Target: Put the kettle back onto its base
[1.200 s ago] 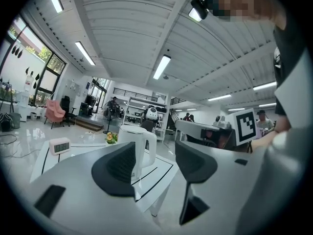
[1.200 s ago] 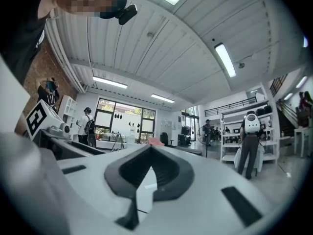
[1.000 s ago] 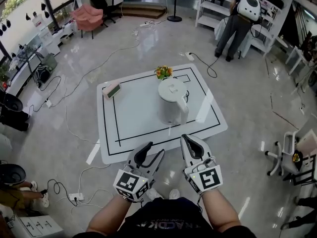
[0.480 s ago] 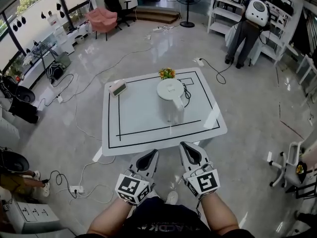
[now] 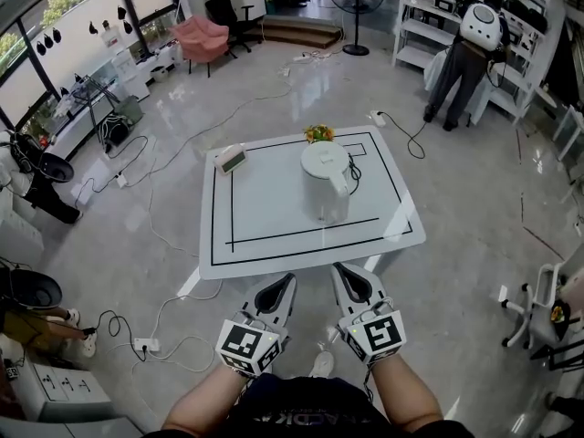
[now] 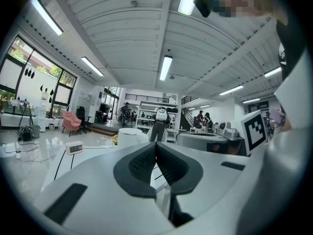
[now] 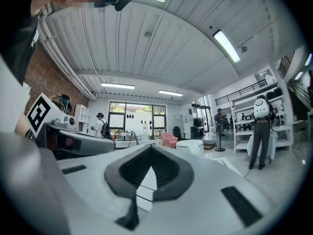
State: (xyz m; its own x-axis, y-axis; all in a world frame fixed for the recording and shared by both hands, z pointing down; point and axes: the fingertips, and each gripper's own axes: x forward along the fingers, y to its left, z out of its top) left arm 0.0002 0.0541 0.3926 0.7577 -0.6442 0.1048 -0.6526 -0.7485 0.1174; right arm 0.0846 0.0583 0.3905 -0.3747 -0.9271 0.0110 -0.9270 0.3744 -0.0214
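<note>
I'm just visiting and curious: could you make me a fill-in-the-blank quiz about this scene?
The kettle on the table is ___ in colour.
The left gripper and right gripper both have their jaws ___.
The small clock sits at the table's far ___ corner.
Missing words: white; shut; left.
</note>
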